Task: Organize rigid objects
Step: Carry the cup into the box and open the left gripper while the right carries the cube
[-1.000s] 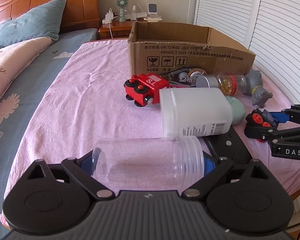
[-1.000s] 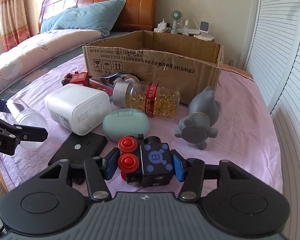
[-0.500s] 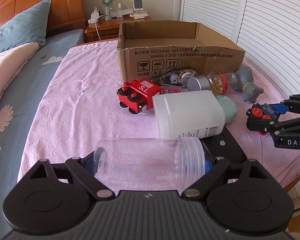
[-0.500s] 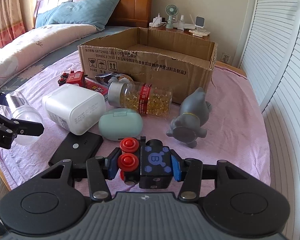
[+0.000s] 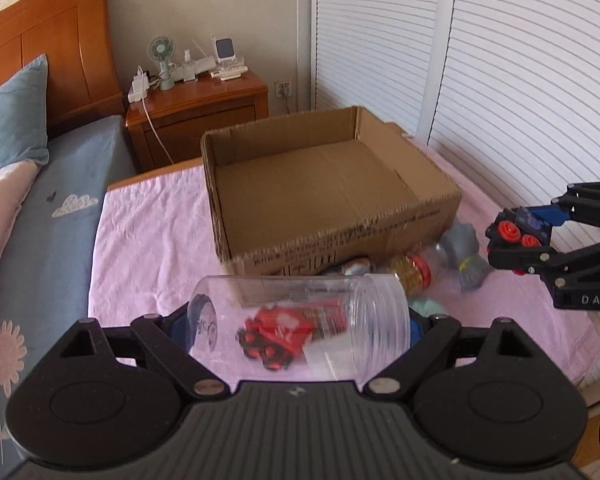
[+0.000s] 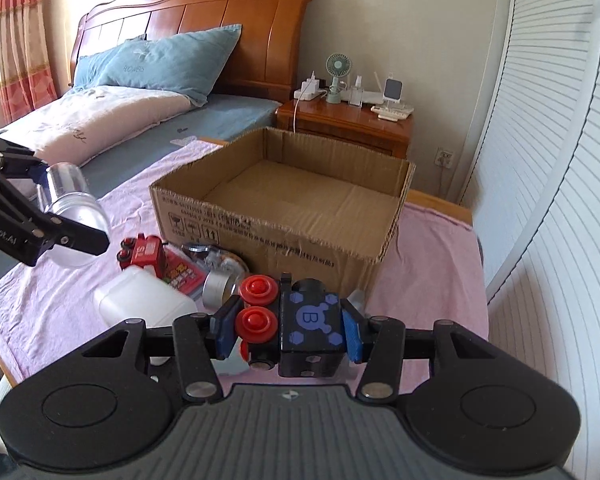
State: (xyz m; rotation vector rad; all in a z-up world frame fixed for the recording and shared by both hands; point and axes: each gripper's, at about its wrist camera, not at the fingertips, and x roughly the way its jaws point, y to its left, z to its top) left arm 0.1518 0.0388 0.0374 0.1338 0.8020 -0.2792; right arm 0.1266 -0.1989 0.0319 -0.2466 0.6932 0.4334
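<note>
Black tool with blue pads, silver screws.

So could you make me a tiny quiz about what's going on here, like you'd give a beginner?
1. True or false: the cardboard box already has toys inside.
2. What does the left gripper hold?
A. a white bottle
B. a clear plastic jar
C. a grey figurine
3. Fill in: the right gripper is shut on a black toy block with ___ wheels.

Key
1. False: its floor shows bare cardboard.
2. B: the clear plastic jar lies sideways between the fingers.
3. Red.
</note>
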